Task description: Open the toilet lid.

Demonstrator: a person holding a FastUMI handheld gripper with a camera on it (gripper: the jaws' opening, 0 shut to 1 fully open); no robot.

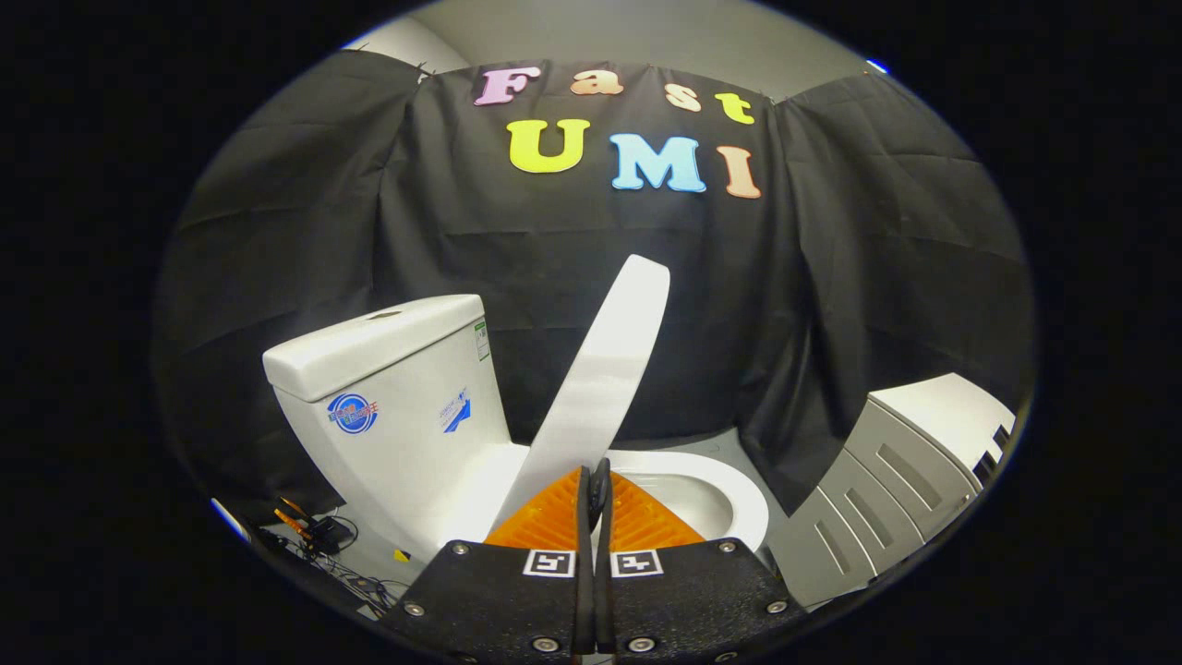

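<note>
A white toilet stands ahead, with its tank [388, 388] left of my fingers. The white lid [605, 365] is raised and stands steeply tilted, leaning away from the tank, its top edge high against the black cloth. The open bowl and seat rim [729, 494] show just beyond my fingers and to their right. My gripper [597, 473] is shut, its two fingers pressed together with nothing between them. The tips sit right at the lid's lower right edge; I cannot tell whether they touch it.
A grey-and-white cabinet-like unit [900, 480] stands close to the right of the bowl. Cables and small devices [323, 540] lie on the floor left of the tank's base. Black cloth walls close off the back and both sides.
</note>
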